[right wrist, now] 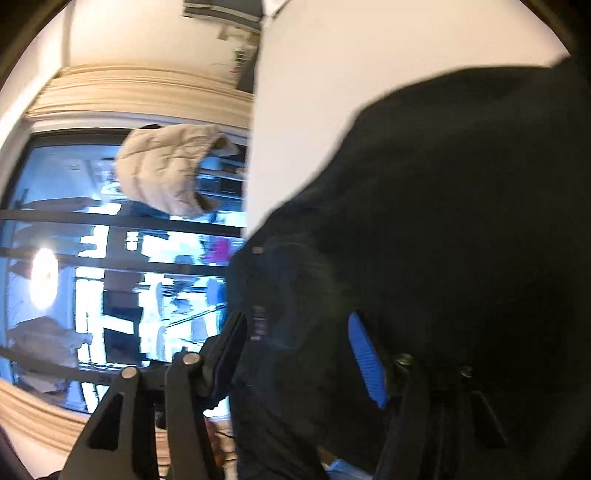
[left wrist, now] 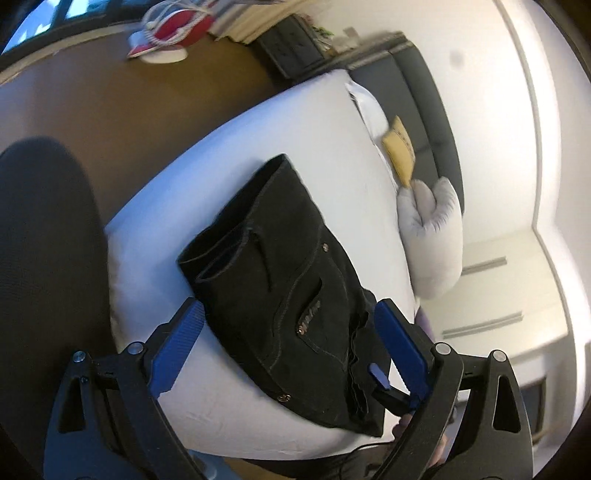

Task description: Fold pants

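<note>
The pants [left wrist: 280, 291], black with visible stitching, rivets and a small metal label by a pocket, are lying folded into a compact bundle on a white bed [left wrist: 236, 155], directly ahead of the left gripper [left wrist: 288, 325] and between its blue fingers [left wrist: 177, 339]. The left jaws are standing spread wide, the bundle's near corner sitting in the gap, and one finger seems to be touching the cloth's crumpled right edge, though I cannot tell for sure. Beyond the jaws and to their right a grey pillow [left wrist: 432, 236] is resting at the bed's edge, with a yellow cushion [left wrist: 399, 155] just past it against a dark headboard [left wrist: 424, 96]. Far ahead to the left, a red and white object [left wrist: 166, 33] is sitting on the brown floor [left wrist: 110, 96]. In the right wrist view, black cloth [right wrist: 443, 221] is filling the space ahead and to the right of the right gripper [right wrist: 299, 350]; dark fabric is lying between its jaws, which appear to be pinching it, though blur is hiding the contact. To the left of these jaws a beige padded jacket [right wrist: 166, 170] is hanging before a bright window [right wrist: 74, 258].
</note>
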Demonstrator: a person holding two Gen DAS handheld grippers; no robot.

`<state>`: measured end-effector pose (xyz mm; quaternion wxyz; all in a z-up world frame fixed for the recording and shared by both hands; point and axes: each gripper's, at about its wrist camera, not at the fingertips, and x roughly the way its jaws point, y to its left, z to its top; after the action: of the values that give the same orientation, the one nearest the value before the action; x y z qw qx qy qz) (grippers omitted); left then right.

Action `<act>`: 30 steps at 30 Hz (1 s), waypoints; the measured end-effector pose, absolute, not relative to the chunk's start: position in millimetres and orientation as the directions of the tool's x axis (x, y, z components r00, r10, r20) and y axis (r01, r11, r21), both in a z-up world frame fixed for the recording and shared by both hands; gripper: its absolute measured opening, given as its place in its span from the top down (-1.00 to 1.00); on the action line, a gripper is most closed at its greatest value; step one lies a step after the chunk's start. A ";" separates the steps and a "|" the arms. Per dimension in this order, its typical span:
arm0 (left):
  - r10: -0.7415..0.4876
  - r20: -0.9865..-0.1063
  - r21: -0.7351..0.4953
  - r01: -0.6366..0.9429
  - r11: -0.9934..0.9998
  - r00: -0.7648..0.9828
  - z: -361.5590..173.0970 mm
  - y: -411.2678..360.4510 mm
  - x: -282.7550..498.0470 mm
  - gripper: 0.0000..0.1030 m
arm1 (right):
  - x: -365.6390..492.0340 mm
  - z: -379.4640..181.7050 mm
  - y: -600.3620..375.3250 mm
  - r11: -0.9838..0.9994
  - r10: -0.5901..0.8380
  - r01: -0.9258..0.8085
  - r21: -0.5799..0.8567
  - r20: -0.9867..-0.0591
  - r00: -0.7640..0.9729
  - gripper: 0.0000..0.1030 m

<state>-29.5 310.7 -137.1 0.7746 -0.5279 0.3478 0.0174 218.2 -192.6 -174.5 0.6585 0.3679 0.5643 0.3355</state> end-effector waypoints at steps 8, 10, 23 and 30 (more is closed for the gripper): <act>-0.367 -0.504 -0.857 -0.402 0.322 0.782 -178.5 327.0 -29.9 -0.82 | 227.2 -183.0 -168.2 0.443 0.893 -0.014 0.896 -0.440 0.096 -0.22; -0.375 -0.498 -0.864 -0.414 0.285 0.782 -189.7 331.2 -26.4 -0.82 | 227.4 -181.2 -166.3 0.430 0.899 -0.008 0.903 -0.427 0.091 -0.22; -0.378 -0.503 -0.864 -0.465 0.195 0.777 -206.1 344.2 -45.4 -0.56 | 230.6 -170.9 -171.1 0.437 0.897 -0.033 0.899 -0.433 0.085 -0.22; -0.376 -0.488 -0.872 -0.457 0.176 0.788 -208.5 332.1 -30.9 -0.61 | 225.7 -181.6 -163.5 0.438 0.898 -0.016 0.899 -0.437 0.060 -0.22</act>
<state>-30.9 332.1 -208.5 0.6948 -0.6412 0.3245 0.0292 225.7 -163.5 -181.6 0.6204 0.3809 0.5782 0.3683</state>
